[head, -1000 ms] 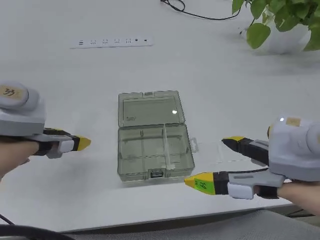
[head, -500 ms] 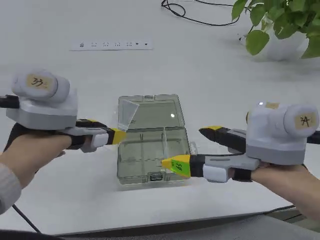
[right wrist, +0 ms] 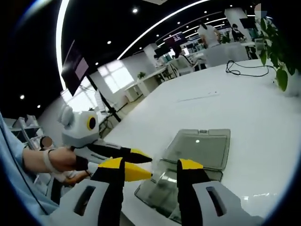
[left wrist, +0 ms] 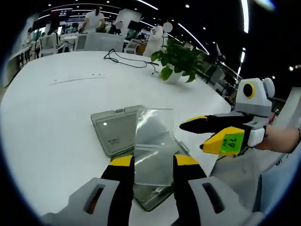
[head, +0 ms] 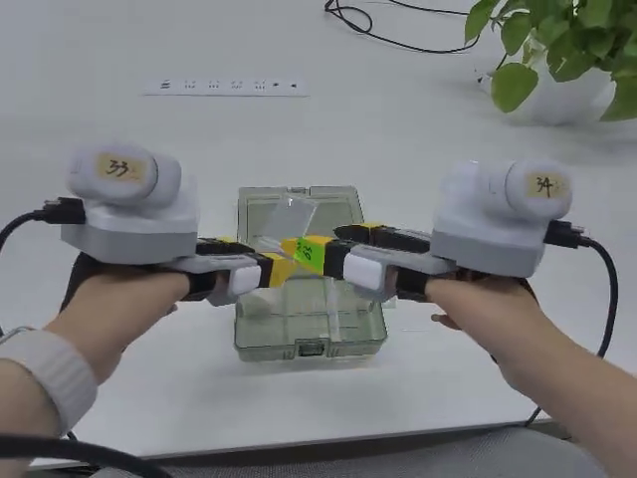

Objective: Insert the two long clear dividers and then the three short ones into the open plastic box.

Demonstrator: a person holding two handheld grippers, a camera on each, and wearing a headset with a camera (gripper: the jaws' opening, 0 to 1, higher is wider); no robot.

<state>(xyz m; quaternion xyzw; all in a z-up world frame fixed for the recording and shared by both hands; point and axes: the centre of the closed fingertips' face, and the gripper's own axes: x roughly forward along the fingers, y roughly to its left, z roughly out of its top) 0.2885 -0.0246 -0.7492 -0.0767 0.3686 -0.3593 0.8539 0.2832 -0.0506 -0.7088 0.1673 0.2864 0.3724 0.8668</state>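
Left hand-held gripper [left wrist: 154, 162]: clamped on a clear divider [left wrist: 153, 141]. The sheet's lower edge is pinched between the two yellow tips and the rest stands up away from them.
Right hand-held gripper [right wrist: 151, 169]: jaws spread with nothing between them. The box base shows through the gap.
Plastic box [head: 299, 339]: smoky green and open on the white counter [head: 418, 129]. Its lid [head: 338, 204] lies flat behind the base, and the latch side faces the person.
Divider position: the head view shows it held tilted above the box, over the line where lid meets base, and not seated in the base.
Grippers together: in the head view both sets of tips come together over the box, the right one's just beside the held divider. Cannot tell whether they touch it.
Left gripper view adds: the full face of the divider, covering much of the base. The right hand-held gripper comes in from the right, with a yellow-green tag on its lower jaw.
Right gripper view adds: the left hand-held gripper comes in from the left, held by a left hand [right wrist: 66, 162] with a pale wristband. The held divider is hard to make out here.
Head view adds: one clear partition [head: 336, 312] stands upright inside the base, running front to back, right of middle.
Far counter: power strip [head: 224, 88], potted plant [head: 557, 40] and black cable [head: 378, 25], all well apart from the box.
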